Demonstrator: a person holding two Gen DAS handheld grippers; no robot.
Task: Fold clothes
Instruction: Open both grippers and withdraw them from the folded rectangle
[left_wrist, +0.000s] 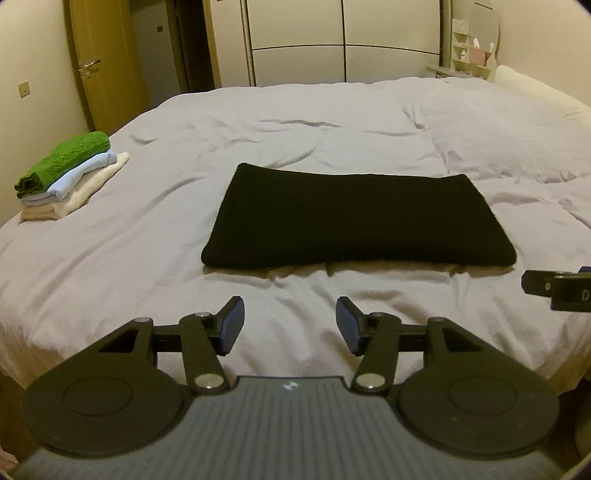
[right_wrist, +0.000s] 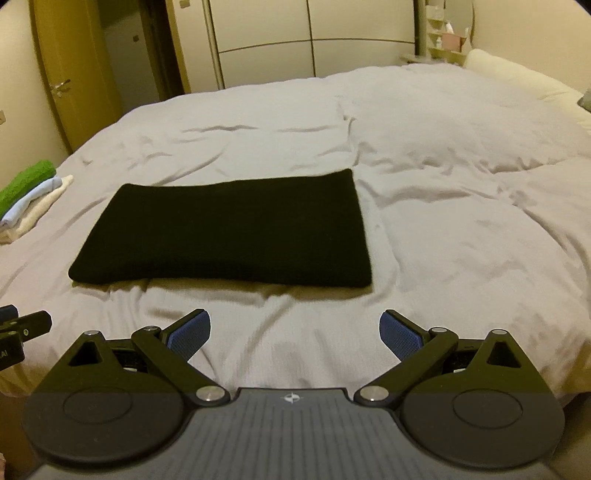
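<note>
A black garment (left_wrist: 351, 218) lies folded into a flat rectangle on the grey bed cover (left_wrist: 295, 122); it also shows in the right wrist view (right_wrist: 229, 232). My left gripper (left_wrist: 290, 325) is open and empty, held over the cover just short of the garment's near edge. My right gripper (right_wrist: 295, 336) is open wider and empty, also short of the near edge. Part of the right gripper (left_wrist: 561, 290) shows at the right edge of the left wrist view, and part of the left gripper (right_wrist: 18, 332) at the left edge of the right wrist view.
A stack of folded clothes (left_wrist: 66, 173), green on top, then light blue, then cream, sits at the bed's left side, also in the right wrist view (right_wrist: 26, 199). A wardrobe (left_wrist: 343, 40) and an open door (left_wrist: 107, 62) stand beyond the bed. A pillow (right_wrist: 517, 77) lies far right.
</note>
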